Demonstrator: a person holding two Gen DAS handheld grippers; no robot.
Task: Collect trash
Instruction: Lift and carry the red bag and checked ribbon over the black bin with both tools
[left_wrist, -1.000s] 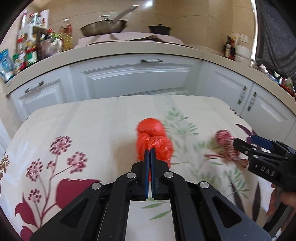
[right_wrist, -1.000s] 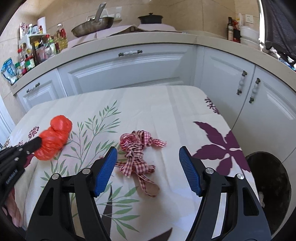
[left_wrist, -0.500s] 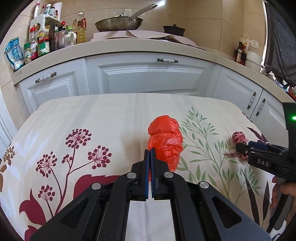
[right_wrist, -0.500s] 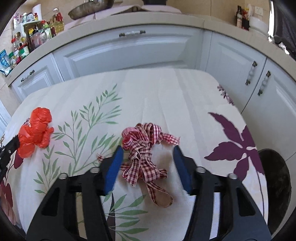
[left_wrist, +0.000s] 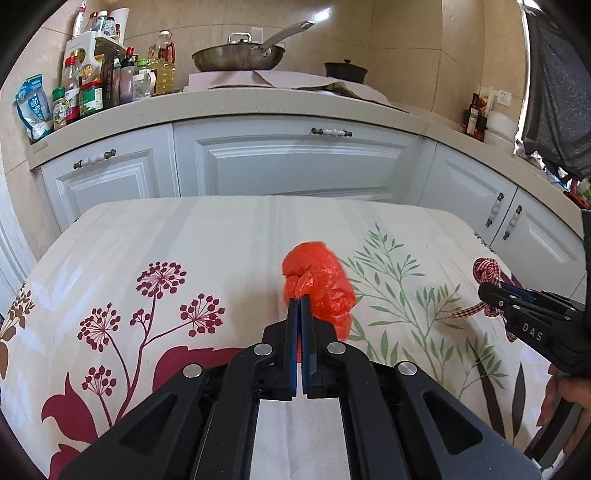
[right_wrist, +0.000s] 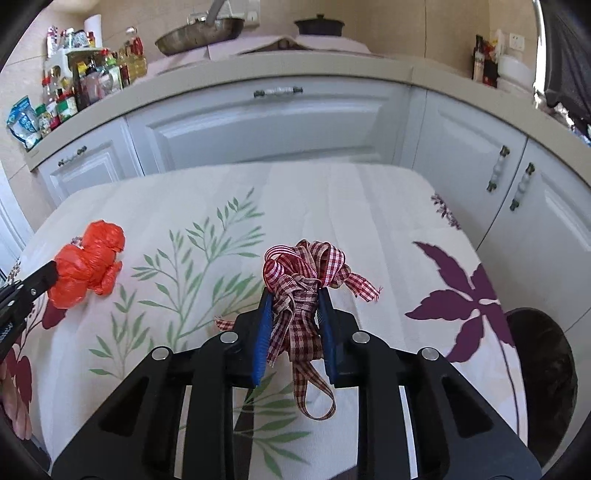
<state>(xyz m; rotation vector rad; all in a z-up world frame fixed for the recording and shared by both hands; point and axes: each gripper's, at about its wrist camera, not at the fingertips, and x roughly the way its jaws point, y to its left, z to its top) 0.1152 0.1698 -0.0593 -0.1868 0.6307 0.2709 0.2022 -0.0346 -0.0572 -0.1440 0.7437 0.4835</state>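
Now left tongs (left_wrist: 300, 301) pinching red bag (left_wrist: 318, 286), right tongs (right_wrist: 294, 295) just closed on checked ribbon (right_wrist: 303, 280) (near tablecloth edge (right_wrist: 495, 295))

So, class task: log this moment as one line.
left tongs: shut on orange plastic bag | right tongs: just closed on checked ribbon | dark bin: beside table, nothing dropped yet

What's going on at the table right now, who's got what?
A person is clearing trash off the floral tablecloth with a handheld gripper in each hand. The left gripper is shut on the crumpled red plastic bag. The right gripper has just been closing its jaws around the red checked ribbon, and its blue pads now press on the bundle. A dark bin sits beside the table's right edge. Neither piece has been dropped in yet.
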